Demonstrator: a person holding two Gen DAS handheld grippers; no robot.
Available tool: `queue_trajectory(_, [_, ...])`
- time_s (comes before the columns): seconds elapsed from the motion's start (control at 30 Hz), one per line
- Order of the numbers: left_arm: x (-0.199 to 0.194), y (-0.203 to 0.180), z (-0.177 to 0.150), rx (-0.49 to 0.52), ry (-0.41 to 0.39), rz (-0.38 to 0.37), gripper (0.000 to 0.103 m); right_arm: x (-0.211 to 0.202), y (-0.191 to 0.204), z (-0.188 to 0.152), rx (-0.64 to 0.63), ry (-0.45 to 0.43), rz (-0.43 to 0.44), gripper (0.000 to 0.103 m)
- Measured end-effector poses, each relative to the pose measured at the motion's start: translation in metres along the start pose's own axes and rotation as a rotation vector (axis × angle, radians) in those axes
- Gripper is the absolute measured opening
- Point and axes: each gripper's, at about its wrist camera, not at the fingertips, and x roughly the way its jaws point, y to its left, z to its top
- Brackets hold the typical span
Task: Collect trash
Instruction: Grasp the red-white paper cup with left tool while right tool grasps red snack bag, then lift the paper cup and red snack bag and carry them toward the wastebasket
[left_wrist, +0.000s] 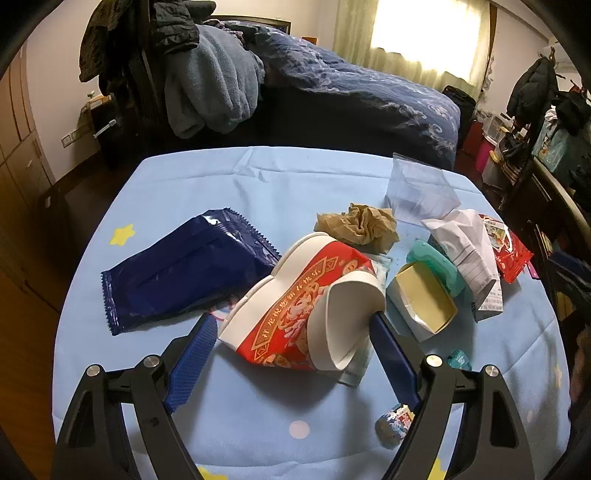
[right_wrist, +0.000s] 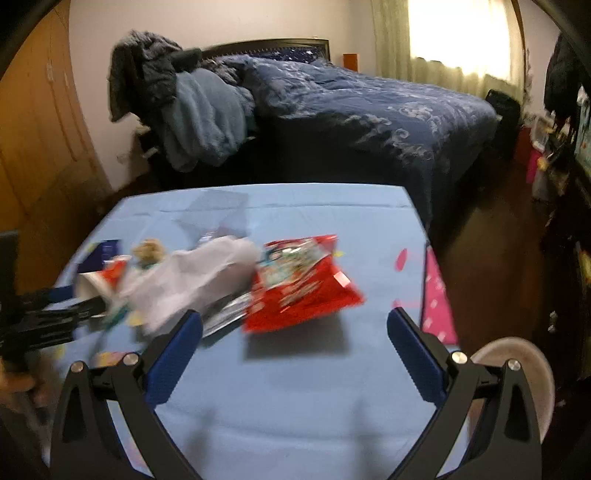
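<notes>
A crushed red and white paper cup (left_wrist: 299, 306) lies on its side on the blue tablecloth (left_wrist: 240, 184). My left gripper (left_wrist: 293, 321) is open, its blue fingers either side of the cup; the right finger (left_wrist: 388, 347) touches the cup's rim. Around it lie a dark blue wrapper (left_wrist: 184, 273), a brown crumpled paper (left_wrist: 358, 221), a yellow-lined small box (left_wrist: 421, 299), white crumpled paper (left_wrist: 469, 240) and a red snack bag (left_wrist: 511, 251). My right gripper (right_wrist: 293, 328) is open and empty above the table, just short of the red snack bag (right_wrist: 303, 284). The view is blurred.
A clear plastic bag (left_wrist: 417, 188) stands at the far table edge. A small candy wrapper (left_wrist: 393, 424) lies near my left gripper. A bed with a dark blue quilt (left_wrist: 351, 85) is behind the table. A pink bag (right_wrist: 437, 302) hangs at the table's right edge.
</notes>
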Motion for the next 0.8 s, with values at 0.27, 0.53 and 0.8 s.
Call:
queue_trajectory(0.27, [0.002, -0.002, 0.002, 0.003, 0.002, 0.01, 0.086, 0.059, -0.007, 0.018, -0.01, 0.133, 0.029, 0.1])
queue_trajectory(0.53, [0.011, 0.0, 0.006, -0.011, 0.01, 0.006, 0.078, 0.076, 0.001, 0.021, -0.003, 0.165, 0.051, 0.079])
queue_trajectory(0.8, [0.009, 0.002, 0.004, -0.036, -0.007, -0.02, 0.067, 0.061, 0.014, 0.018, -0.063, 0.106, 0.013, 0.069])
